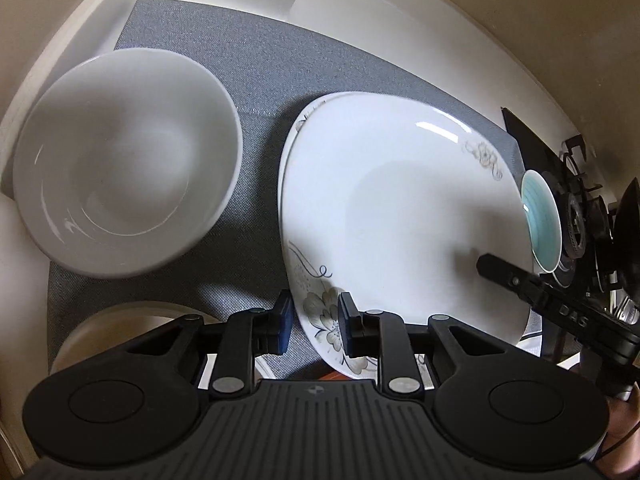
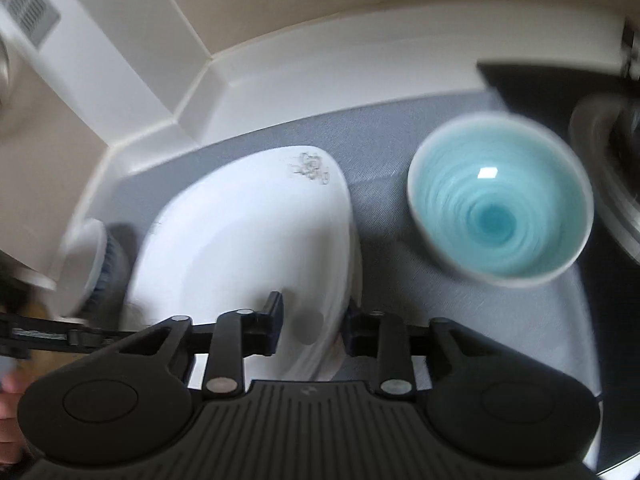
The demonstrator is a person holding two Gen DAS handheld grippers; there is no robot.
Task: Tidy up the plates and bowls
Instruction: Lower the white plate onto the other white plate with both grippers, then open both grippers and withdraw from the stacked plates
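A white flower-patterned plate [image 1: 400, 216] lies on a grey mat [image 1: 256, 80], on top of another plate whose rim shows at its left edge. My left gripper [image 1: 314, 324] straddles the plate's near left rim, jaws a little apart, one finger on each side. A white bowl [image 1: 124, 160] stands to the left. In the blurred right wrist view, my right gripper [image 2: 314, 322] straddles the same plate's [image 2: 240, 240] right rim, jaws apart. A turquoise bowl [image 2: 500, 200] stands to its right and also shows in the left wrist view [image 1: 542, 220].
A cream bowl [image 1: 108, 328] sits at the mat's near left corner. A gas stove [image 1: 580, 216] stands to the right of the mat. A white counter wall [image 2: 320, 56] runs behind. A blue-ribbed white dish [image 2: 96, 264] shows left of the plate.
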